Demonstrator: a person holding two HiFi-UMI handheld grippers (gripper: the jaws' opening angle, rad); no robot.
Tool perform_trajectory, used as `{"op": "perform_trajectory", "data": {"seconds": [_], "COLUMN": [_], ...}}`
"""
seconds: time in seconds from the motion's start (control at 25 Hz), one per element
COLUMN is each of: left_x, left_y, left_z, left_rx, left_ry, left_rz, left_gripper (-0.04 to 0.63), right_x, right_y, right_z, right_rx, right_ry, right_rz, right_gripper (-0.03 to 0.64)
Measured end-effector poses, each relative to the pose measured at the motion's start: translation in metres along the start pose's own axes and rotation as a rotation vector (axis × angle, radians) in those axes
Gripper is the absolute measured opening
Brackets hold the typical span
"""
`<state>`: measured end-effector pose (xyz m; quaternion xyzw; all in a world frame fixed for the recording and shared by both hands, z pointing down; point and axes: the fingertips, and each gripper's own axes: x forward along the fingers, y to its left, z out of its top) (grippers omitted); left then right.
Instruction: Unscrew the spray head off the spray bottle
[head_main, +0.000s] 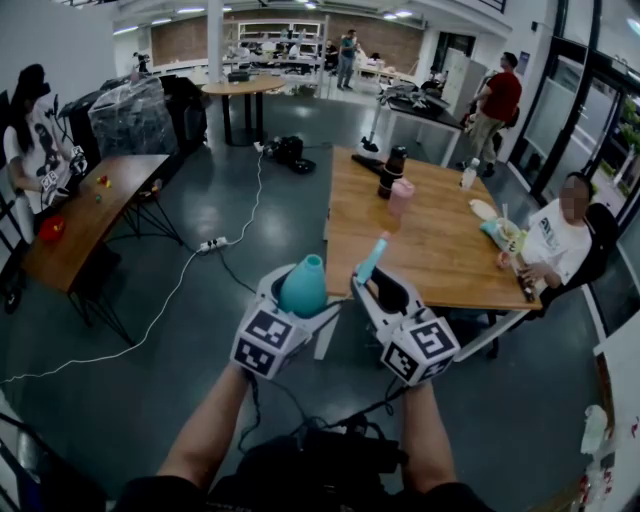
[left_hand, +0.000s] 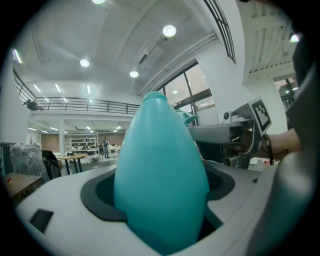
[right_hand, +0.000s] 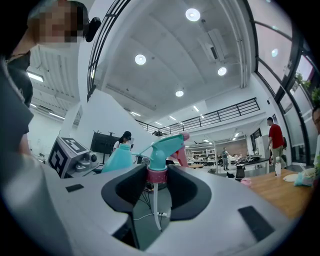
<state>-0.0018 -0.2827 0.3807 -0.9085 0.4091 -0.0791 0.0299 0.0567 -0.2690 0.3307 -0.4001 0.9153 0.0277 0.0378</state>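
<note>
The teal spray bottle (head_main: 303, 285) stands neck-up in my left gripper (head_main: 290, 303), which is shut on its body. It fills the left gripper view, a smooth teal bottle (left_hand: 160, 175) wedged between the dark pads of the left gripper (left_hand: 160, 210). The spray head (head_main: 370, 262) is off the bottle and held a little to its right in my right gripper (head_main: 383, 292). In the right gripper view the right gripper (right_hand: 156, 186) is shut on the pink collar of the spray head (right_hand: 164, 149), whose white dip tube (right_hand: 156, 207) hangs free below. The bottle (right_hand: 118, 159) shows to the left.
Both grippers hang in the air above the dark floor. Ahead to the right is a wooden table (head_main: 430, 250) with a dark bottle (head_main: 392, 172), a pink cup (head_main: 401, 196) and a seated person (head_main: 555, 240). At the left is another wooden table (head_main: 90, 215). A cable (head_main: 200, 246) crosses the floor.
</note>
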Motion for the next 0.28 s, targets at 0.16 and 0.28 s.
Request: {"op": "perform_trajectory", "data": {"seconds": [0.16, 0.28], "left_x": [0.0003, -0.0006], "left_y": [0.0010, 0.0013], "left_z": [-0.0003, 0.0016], "left_rx": [0.002, 0.003], "left_ry": [0.002, 0.004], "left_rz": [0.001, 0.001], "left_gripper": [0.434, 0.433], "right_x": [0.0007, 0.0003], "right_y": [0.0000, 0.0007], "right_z": [0.0005, 0.0022], "right_rx": [0.002, -0.001], "right_ry": [-0.003, -0.002], "right_rz": [-0.001, 0.002], "right_gripper": [0.133, 0.133]}}
